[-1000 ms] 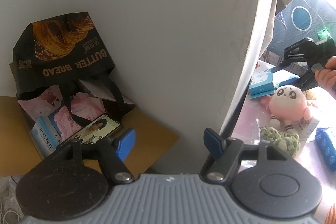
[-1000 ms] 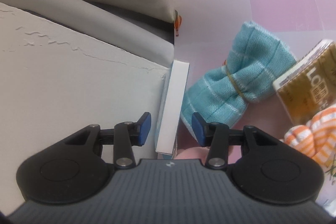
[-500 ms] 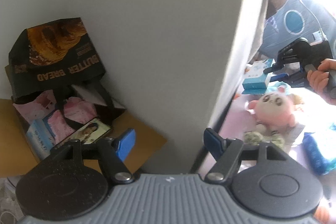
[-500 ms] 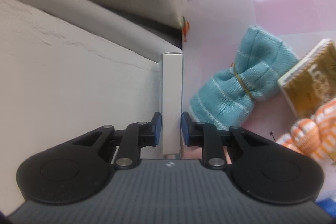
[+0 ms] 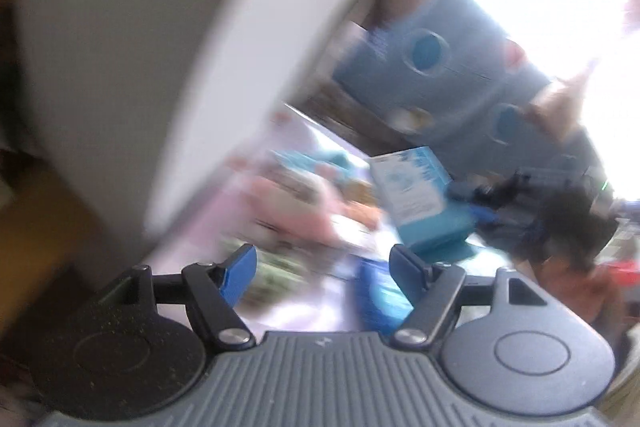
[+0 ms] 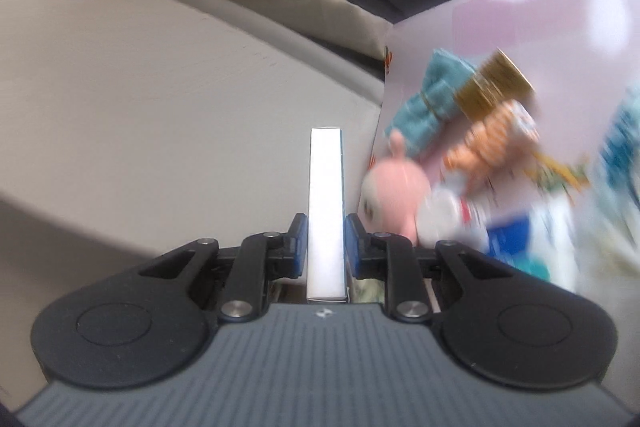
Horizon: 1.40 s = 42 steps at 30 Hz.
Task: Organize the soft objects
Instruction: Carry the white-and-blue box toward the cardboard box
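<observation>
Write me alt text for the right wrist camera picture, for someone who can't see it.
The right claw is shut on a slim white box, held edge-on and pointing away from the camera. To its right, blurred on a pink tabletop, lie a pink plush toy, a teal cloth bundle and a gold box; a white wall fills the left.

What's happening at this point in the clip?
A person is sorting items on a pink-covered table with a hand-held tool in each hand. The right tool is clamped on a flat blue-and-white cardboard box, holding it clear of the table. The left tool is open and empty. A pink plush toy, a teal cloth bundle and an orange-striped soft toy lie on the table. Both views are motion-blurred.
</observation>
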Each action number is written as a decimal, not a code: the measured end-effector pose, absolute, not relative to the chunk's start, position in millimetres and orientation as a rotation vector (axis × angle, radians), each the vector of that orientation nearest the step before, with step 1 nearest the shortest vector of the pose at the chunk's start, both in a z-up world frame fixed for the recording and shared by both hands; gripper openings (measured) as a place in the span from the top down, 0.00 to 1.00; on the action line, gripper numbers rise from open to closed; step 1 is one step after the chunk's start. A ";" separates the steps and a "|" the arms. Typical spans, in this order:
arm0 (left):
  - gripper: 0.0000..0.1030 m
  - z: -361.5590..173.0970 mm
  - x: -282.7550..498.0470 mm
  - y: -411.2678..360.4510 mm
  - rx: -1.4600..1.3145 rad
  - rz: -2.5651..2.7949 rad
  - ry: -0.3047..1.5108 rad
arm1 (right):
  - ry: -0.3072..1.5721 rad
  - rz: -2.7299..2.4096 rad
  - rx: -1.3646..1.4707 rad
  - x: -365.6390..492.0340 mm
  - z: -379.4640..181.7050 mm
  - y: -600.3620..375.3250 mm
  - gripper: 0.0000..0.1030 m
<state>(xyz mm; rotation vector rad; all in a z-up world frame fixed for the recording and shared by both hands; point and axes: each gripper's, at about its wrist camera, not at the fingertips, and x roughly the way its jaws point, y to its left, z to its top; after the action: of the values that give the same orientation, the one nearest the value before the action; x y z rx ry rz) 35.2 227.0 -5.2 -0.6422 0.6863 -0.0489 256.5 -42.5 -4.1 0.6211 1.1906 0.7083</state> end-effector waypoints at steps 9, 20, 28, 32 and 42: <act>0.33 5.0 67.0 135.5 -0.701 -0.409 0.812 | 1.191 0.713 0.820 150.5 -7.0 -147.0 0.82; 0.47 24.6 87.9 1.1 -0.539 -0.612 0.877 | 1.004 0.577 0.909 87.9 15.8 -279.3 0.82; 0.42 21.9 98.3 -46.9 -0.485 -0.623 0.897 | 0.821 0.321 0.851 93.3 54.3 -402.6 0.82; 0.42 14.3 103.1 -44.6 -0.476 -0.569 0.914 | 0.787 0.176 0.756 134.6 59.6 -454.2 0.82; 0.41 2.9 116.3 -19.1 -0.465 -0.404 0.943 | 0.849 -0.036 0.474 276.7 16.4 -495.8 0.79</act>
<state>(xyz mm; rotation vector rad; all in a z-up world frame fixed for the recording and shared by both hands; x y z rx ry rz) 116.3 -19.1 2.9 -0.4653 0.9433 -0.4043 276.7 -495.8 16.4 0.4736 0.8492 -0.0364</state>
